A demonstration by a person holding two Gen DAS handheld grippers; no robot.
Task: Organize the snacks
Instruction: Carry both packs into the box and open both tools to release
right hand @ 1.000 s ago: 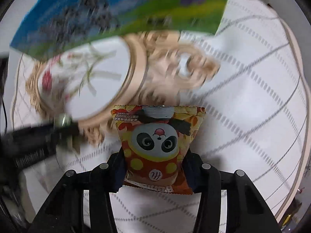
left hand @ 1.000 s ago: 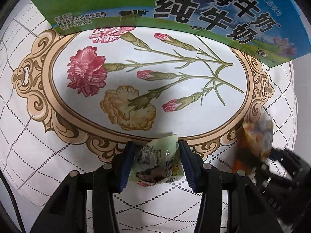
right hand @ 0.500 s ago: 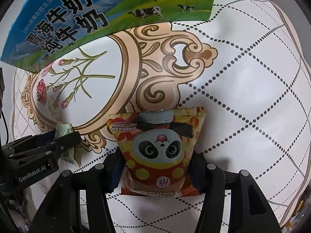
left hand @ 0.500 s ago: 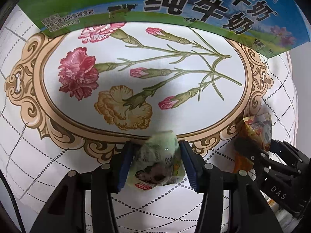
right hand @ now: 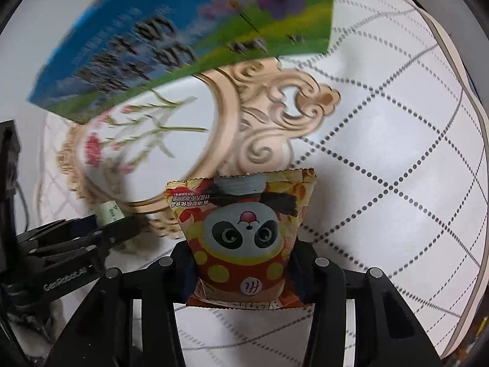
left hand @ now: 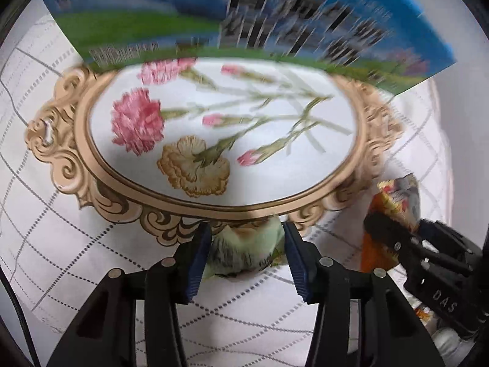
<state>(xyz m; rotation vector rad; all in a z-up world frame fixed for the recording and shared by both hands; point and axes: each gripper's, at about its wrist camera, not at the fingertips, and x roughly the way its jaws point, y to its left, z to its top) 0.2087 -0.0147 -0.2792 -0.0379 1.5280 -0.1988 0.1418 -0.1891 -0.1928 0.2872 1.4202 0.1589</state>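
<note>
Both claws have come up a little off the patterned cloth since the earlier frames, and each brings its packet along, so I read this as 2 pickups done together. My left claw has its blue pads pressed on either side of the small green snack packet, and its jaws are closing a touch tighter right now; that packet is smeared by motion, but it sits squarely between the pads, just below the gold scrollwork of the floral oval. My right claw is clamped hard on the lower half of the panda snack bag, narrower than a second ago, with the bag's top edge standing upright above the fingers. Beyond both, the blue and green milk carton box lies across the far side of the surface, well apart from either packet. Judging by this, grasping is finished for these 2 snacks and carrying comes next; where they belong I cannot tell, though the box looks a likely place.
</note>
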